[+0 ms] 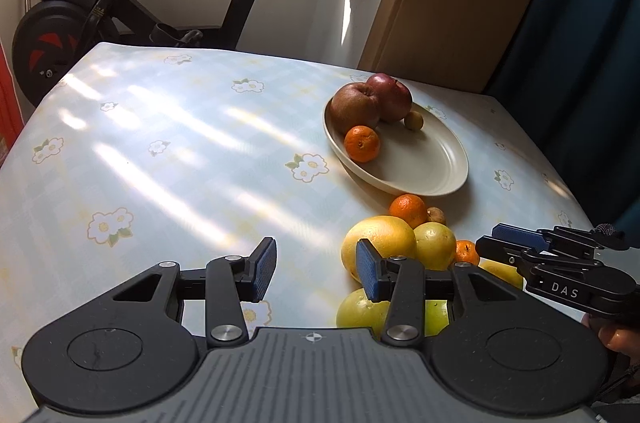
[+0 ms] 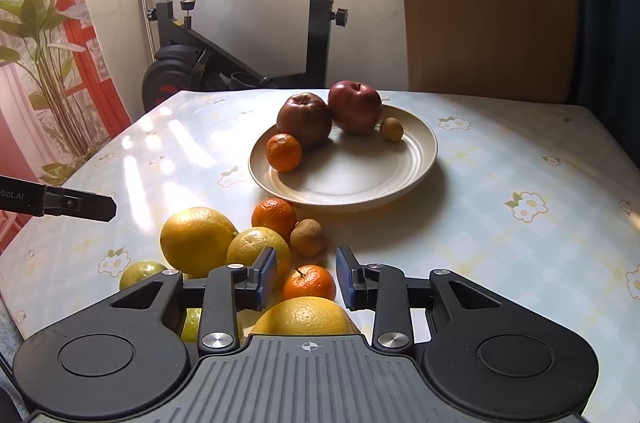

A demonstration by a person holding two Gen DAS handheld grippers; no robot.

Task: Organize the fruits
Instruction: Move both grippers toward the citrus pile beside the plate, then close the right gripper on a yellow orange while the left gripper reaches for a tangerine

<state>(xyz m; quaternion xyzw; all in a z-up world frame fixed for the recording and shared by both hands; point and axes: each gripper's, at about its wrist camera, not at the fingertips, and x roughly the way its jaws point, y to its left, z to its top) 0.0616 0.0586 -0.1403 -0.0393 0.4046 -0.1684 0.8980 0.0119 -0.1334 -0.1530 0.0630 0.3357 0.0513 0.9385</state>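
right gripper (image 2: 306,277): jaws apart with nothing pinched, hovering over a small mandarin (image 2: 309,282) that shows in the gap, pads not on it
left gripper (image 1: 316,273): also loose and empty, just left of the pile
pile on the table (image 2: 520,263): big yellow citrus (image 2: 198,241), a smaller yellow one (image 2: 256,243), greenish ones at the near edge, another mandarin (image 2: 274,217) and a little brown fruit (image 2: 307,237), all bunched up touching
plate (image 2: 360,191): just past the pile, holds two dark red apples (image 2: 354,111), one mandarin and a tiny yellowish fruit (image 2: 391,129)
way back: exercise bike (image 2: 240,35)
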